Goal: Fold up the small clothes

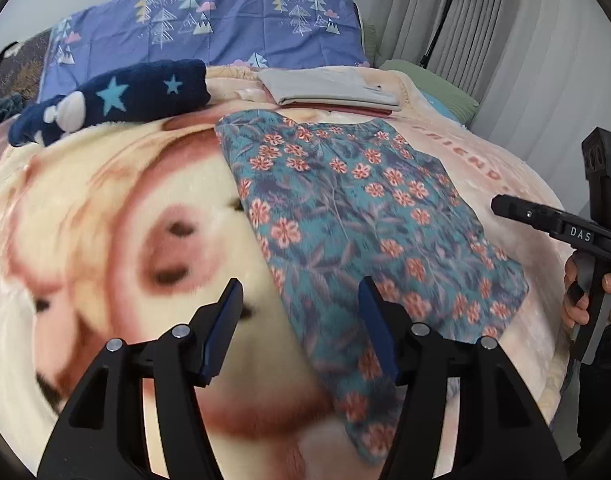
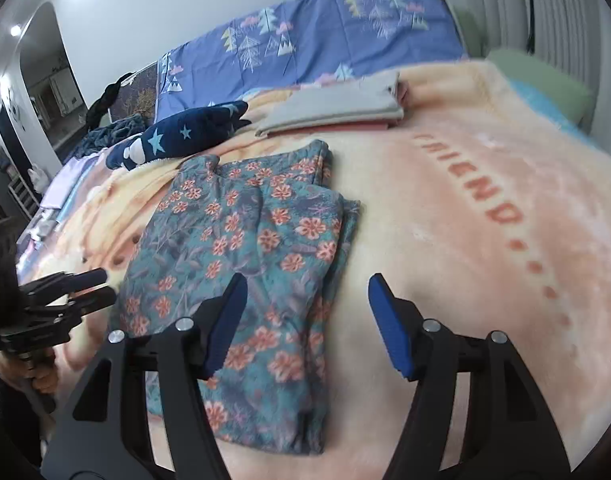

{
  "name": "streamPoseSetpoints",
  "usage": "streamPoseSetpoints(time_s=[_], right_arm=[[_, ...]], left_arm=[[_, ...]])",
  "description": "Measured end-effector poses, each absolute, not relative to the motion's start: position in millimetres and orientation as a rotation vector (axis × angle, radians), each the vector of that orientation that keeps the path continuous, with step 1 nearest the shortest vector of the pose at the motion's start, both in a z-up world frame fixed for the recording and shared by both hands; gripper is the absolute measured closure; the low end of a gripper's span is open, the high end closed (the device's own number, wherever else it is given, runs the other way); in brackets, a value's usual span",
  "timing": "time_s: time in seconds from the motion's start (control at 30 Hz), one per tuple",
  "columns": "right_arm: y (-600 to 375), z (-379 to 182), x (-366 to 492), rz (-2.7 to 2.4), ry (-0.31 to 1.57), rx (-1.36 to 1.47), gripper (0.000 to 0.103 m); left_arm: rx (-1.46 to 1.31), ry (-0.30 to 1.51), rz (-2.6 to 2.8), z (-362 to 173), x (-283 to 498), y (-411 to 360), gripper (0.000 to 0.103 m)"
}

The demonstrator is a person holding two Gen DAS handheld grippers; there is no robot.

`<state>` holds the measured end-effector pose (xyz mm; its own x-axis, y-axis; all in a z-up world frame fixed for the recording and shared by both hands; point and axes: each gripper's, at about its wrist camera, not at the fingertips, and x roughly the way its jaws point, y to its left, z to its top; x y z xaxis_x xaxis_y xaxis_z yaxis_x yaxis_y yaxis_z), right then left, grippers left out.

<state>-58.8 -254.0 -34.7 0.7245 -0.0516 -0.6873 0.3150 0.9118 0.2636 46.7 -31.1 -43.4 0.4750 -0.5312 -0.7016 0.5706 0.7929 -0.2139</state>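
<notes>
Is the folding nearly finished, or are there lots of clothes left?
Done: a grey folded garment stacked on a pink one at the back of the blanket. In progress: the teal flowered cloth lies partly folded; the left hand-held gripper and right hand-held gripper are both open, holding nothing. Possibly left: pale clothes at the bed's edge.

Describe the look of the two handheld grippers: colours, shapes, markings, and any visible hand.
Both grippers are matte black angular frames with silver pivot screws. The left gripper and right gripper each carry flat blue-padded fingers. Seen from the left wrist view, the right one bears white "DAS" lettering, a small green light, and a bare hand on its grey-and-black handle.
</notes>
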Motion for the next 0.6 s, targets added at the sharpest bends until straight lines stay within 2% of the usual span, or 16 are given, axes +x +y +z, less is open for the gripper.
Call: streamPoseSetpoints(time_s=[0.17,0.33,0.37,0.43,0.6], right_arm=[[-275,-63,-30,-0.172,0.838,0.496,0.041],[-293,-77,-11,-0.105,0.852,0.594,0.041],[-295,-76,-8,-0.095,0.849,0.596,0.042],[-297,-74,1,-0.088,0.836,0.598,0.056],[-296,-76,20,-0.051,0.841,0.587,0.057]], left_arm=[[-0.042,0.956,-0.698,-61,87,-41,0.038],[-0.089,1.000,-0.736,-70,114,-50,0.033],[-0.107,1.017,-0.744,-73,122,-52,0.030],[-0.136,1.037,-0.755,-77,134,-55,0.028],[-0.129,1.021,-0.779,-79,146,-62,0.028]])
